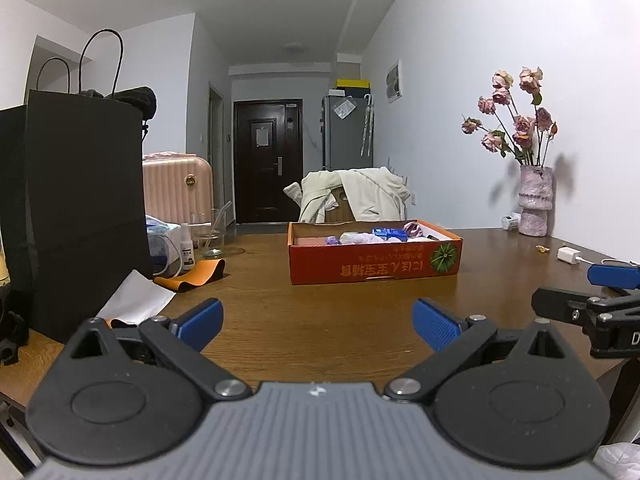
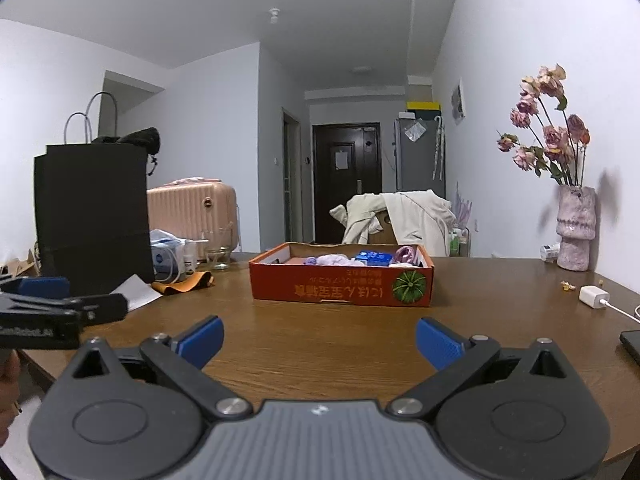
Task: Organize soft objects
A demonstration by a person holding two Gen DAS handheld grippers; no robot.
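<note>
A shallow orange cardboard box [image 1: 376, 268] [image 2: 340, 286] sits on the wooden table [image 1: 320, 320] [image 2: 320, 340] ahead of both grippers. It holds pale purple soft items [image 1: 360, 237] [image 2: 334, 259], a pink one [image 1: 414, 229] [image 2: 405, 255] and a blue packet [image 1: 388, 233] [image 2: 374, 258]. My left gripper [image 1: 318, 324] is open and empty, low over the table's near side. My right gripper [image 2: 319, 340] is open and empty, also short of the box. Each gripper shows at the edge of the other's view.
A tall black paper bag [image 1: 84, 208] [image 2: 94, 216] stands at left, with white paper [image 1: 136, 300], an orange band [image 1: 196, 274] [image 2: 186, 284], a glass [image 1: 210, 236] and small bottles beside it. A vase of dried roses [image 1: 534, 204] [image 2: 576, 228] and a white charger [image 1: 570, 256] [image 2: 594, 296] lie at right.
</note>
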